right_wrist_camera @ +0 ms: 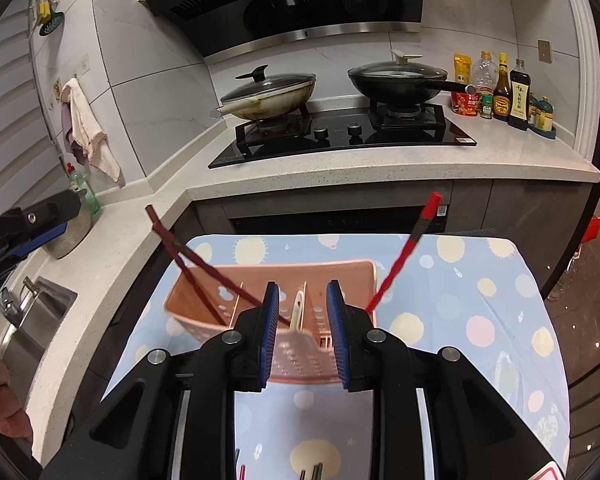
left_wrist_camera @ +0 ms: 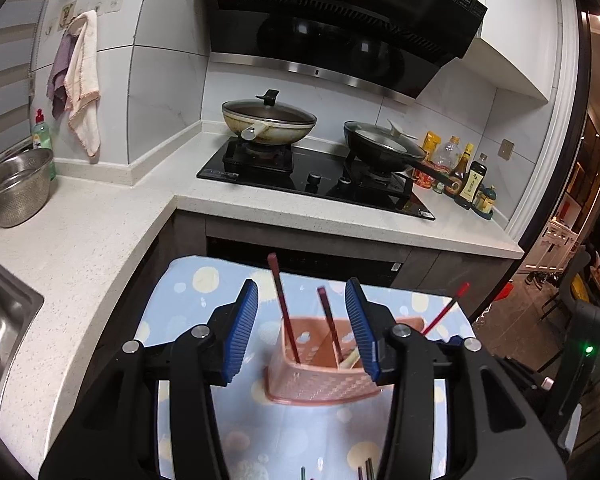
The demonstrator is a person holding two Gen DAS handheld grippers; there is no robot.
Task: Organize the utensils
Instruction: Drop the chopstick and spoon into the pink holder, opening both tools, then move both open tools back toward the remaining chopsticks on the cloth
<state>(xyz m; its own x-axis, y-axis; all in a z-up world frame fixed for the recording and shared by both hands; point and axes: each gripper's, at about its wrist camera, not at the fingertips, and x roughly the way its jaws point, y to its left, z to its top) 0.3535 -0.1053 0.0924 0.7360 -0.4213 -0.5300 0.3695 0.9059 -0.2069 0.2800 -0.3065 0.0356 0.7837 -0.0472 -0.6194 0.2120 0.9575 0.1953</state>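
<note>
Nearest the left gripper (left_wrist_camera: 302,326), a few loose chopstick tips (left_wrist_camera: 366,470) are lying on the dotted blue cloth (left_wrist_camera: 204,280) just below and behind its blue pads, which are standing moderately apart and pressing on nothing. Just ahead of those pads and a little lower, the pink perforated plastic utensil caddy (left_wrist_camera: 320,388) is sitting on the cloth, with two dark red chopsticks (left_wrist_camera: 284,308) leaning up out of it and a pale spoon handle (left_wrist_camera: 350,358) poking from its inner corner.

The right gripper (right_wrist_camera: 302,334) is hanging directly over the caddy's near edge, its pads narrowly parted, empty as well; the cream handle (right_wrist_camera: 298,310) is rising in the gap between them without visible contact. To its right a bright red chopstick (right_wrist_camera: 404,256) is slanting out of the caddy's end compartment. Far ahead of both, two lidded pans are resting on the black hob (right_wrist_camera: 340,136).

Judging by this, a drop into the caddy is finishing and both grippers are free. The next move probably calls for drawing back toward the loose sticks behind the pads, lining one up between them, and closing on it near its middle.
</note>
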